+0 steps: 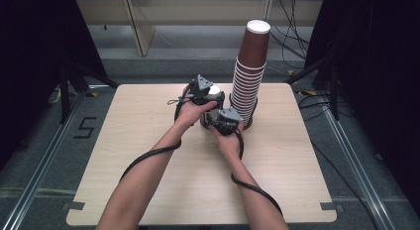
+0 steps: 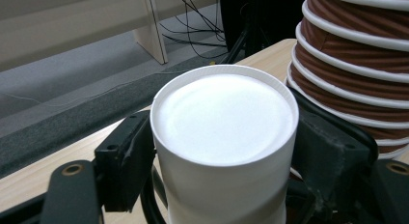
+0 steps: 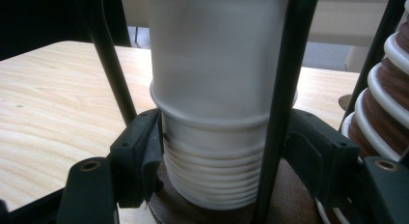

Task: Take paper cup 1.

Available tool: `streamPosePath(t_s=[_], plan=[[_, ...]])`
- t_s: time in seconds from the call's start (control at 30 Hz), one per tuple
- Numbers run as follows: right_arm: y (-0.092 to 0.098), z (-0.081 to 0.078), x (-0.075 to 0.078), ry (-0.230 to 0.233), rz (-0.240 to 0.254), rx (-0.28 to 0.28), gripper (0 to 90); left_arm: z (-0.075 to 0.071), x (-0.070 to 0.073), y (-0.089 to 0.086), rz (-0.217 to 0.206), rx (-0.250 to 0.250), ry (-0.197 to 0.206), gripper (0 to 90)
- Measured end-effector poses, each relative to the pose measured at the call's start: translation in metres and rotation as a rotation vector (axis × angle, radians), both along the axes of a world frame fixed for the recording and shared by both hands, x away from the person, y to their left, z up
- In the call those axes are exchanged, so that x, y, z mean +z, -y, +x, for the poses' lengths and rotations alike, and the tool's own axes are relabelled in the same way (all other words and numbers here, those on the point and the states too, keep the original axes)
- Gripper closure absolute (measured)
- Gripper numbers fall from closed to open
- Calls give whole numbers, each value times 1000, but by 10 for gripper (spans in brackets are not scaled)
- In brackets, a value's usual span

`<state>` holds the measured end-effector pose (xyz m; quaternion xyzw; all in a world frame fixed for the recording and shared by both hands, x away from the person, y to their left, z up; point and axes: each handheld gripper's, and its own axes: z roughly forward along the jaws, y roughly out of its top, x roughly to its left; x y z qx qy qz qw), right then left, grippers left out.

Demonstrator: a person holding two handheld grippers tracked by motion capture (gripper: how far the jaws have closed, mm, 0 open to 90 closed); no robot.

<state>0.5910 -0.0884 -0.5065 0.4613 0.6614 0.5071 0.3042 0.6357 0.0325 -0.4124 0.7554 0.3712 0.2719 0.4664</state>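
Blocking my right: tall stack of brown paper cups (image 1: 249, 76), near the far edge.
Free: bare wooden table (image 1: 124, 155), left and near sides.

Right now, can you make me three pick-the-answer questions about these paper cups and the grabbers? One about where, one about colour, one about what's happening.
1. Where does the tall stack of brown paper cups stand on the light wooden table?
A. At the near edge
B. Toward the far side, right of the hands
C. On the left corner

2. What colour is the upside-down paper cup on top of the short stack of nested cups?
A. White
B. Green
C. Black

3. What is the right gripper doing?
A. Lying flat on the table
B. Hanging open in the air
C. Clamped on the short stack's lower rims

Answers: 1 B, the high view shows the stack there. 2 A, the left gripper view shows white wall and base. 3 C, the right gripper view shows its pads against the stacked rims.
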Motion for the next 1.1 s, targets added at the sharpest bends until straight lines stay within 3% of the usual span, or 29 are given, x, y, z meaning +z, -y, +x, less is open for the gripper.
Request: streamPosePath(t_s=[0.33,0.7,0.8,0.93,1.0,1.1], plan=[[2,0,0,-4,-12,7,327,-1,-2,0,-39,4,4,303],[2,-1,2,-16,4,16,329,-3,8,-2,-69,-4,26,316],[3,0,1,-1,-3,26,331,-4,11,-2,-73,-11,32,316],[2,-3,3,22,-33,10,266,-6,16,-3,-74,-20,46,316],[1,-6,7,-11,25,12,255,-6,17,-4,-74,-19,48,316],[2,-6,10,3,9,46,247,-6,19,-3,-79,-18,50,316]])
